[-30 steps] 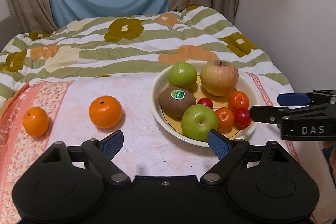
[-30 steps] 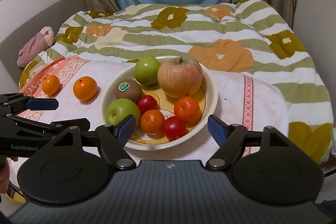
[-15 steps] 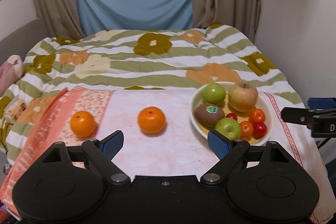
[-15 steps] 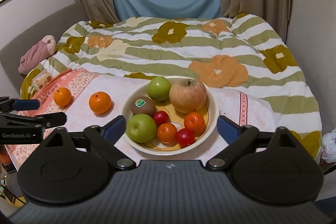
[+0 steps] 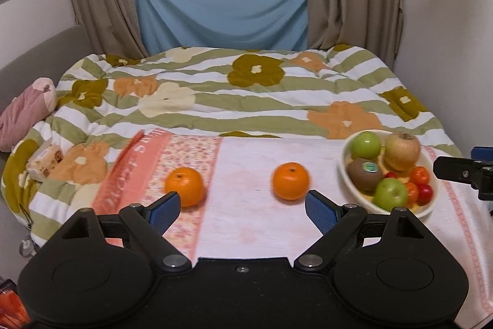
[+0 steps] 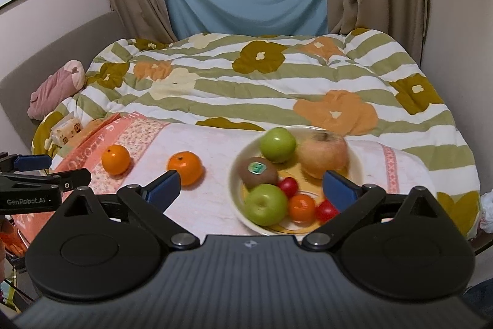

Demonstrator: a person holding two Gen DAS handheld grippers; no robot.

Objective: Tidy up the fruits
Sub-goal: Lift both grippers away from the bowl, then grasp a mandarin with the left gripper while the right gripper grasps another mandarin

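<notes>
My left gripper (image 5: 242, 207) hangs above the near edge of the pink cloth (image 5: 255, 224), jaws spread wide apart and holding nothing. Between its blue pads (image 5: 163, 207) I see two oranges out on the cloth. The left orange (image 5: 185, 186) sits at about 11 o'clock from the gripper's middle, just behind the left pad, on the flowered strip of the cloth. The right orange (image 5: 290, 181) sits at about 1 o'clock, near the right pad, well apart from its twin.

Over at 2 o'clock is the cream bowl (image 5: 429, 210), with the fruit piled in it: a green apple (image 5: 366, 143) at the back, a big pale apple (image 5: 402, 150) beside it, a kiwi (image 5: 365, 174) with a sticker, a second green apple (image 5: 390, 192) in front, plus small orange and red fruits at its right side.

My right gripper (image 6: 251, 187) is open too, jaws wide apart, nothing between them. It hovers on the near side of the bowl (image 6: 235, 174); the right pad (image 6: 337, 188) overlaps the bowl in view, though I cannot tell whether it touches. From here the oranges lie at 10 o'clock, one (image 6: 116, 159) further left, the other (image 6: 185, 164) just behind my left pad. The left gripper's arm (image 6: 43, 187) pokes in at 9 o'clock.

Behind everything, the striped floral duvet (image 6: 262, 82) covers the bed.
</notes>
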